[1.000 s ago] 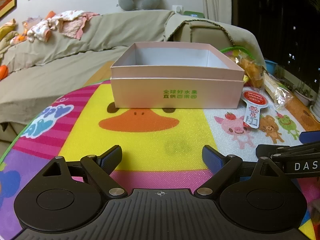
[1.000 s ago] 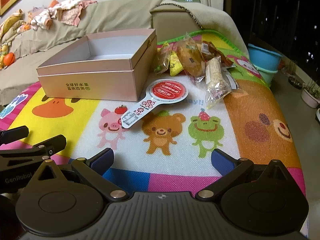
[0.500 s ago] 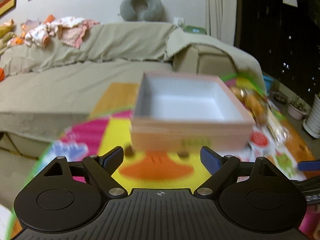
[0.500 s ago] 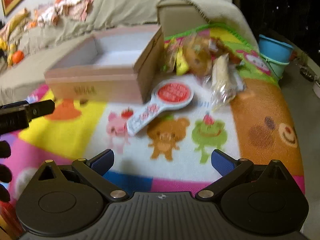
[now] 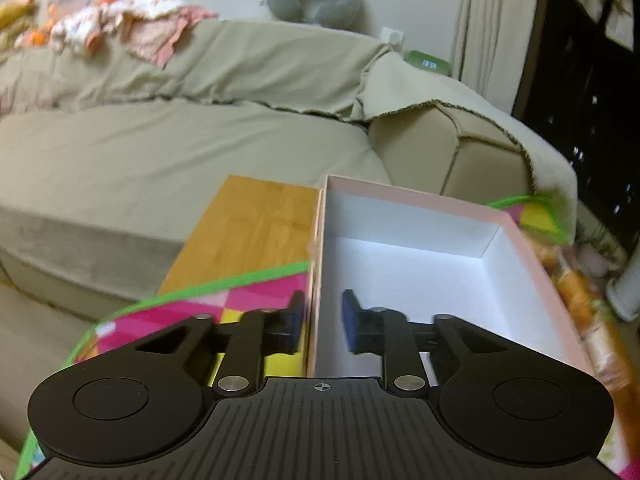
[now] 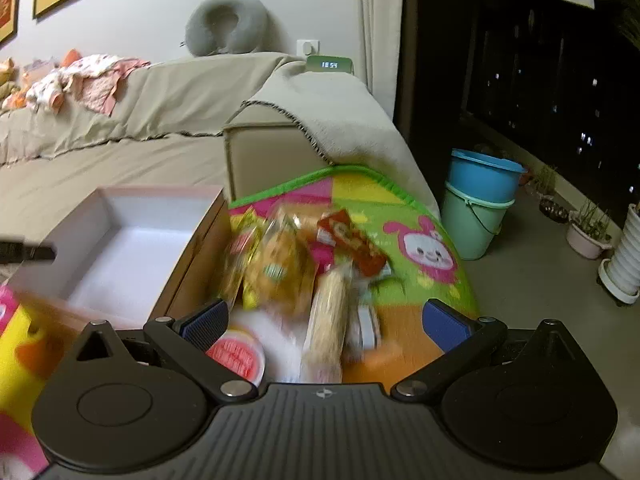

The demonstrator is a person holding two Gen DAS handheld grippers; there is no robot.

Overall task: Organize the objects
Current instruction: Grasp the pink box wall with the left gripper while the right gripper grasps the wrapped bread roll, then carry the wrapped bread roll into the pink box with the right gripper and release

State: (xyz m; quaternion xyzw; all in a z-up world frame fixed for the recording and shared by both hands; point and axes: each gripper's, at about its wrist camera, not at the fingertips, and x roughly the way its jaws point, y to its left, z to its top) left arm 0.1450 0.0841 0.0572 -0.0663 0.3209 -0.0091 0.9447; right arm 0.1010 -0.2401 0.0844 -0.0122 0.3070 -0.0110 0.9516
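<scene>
The empty pink box (image 5: 420,276) with a white inside stands on the colourful play mat. My left gripper (image 5: 322,326) straddles its left wall, one finger outside and one inside, nearly closed on the wall. The box also shows at the left of the right wrist view (image 6: 132,240). My right gripper (image 6: 324,320) is open and empty above a pile of snack packets (image 6: 288,268): a long pale bar packet (image 6: 326,320), a red packet (image 6: 352,240) and a red round-headed tag (image 6: 238,356) lie between and ahead of its fingers.
A beige sofa (image 5: 160,152) with clothes (image 5: 132,32) and a grey neck pillow (image 6: 228,24) lies behind. A wooden table corner (image 5: 248,232) shows beyond the mat (image 6: 400,232). Stacked blue and green buckets (image 6: 480,200) and plant pots (image 6: 588,236) stand on the floor at right.
My left gripper moved forward and up to the box's left wall and narrowed around it. My right gripper moved forward over the snack pile and stayed open.
</scene>
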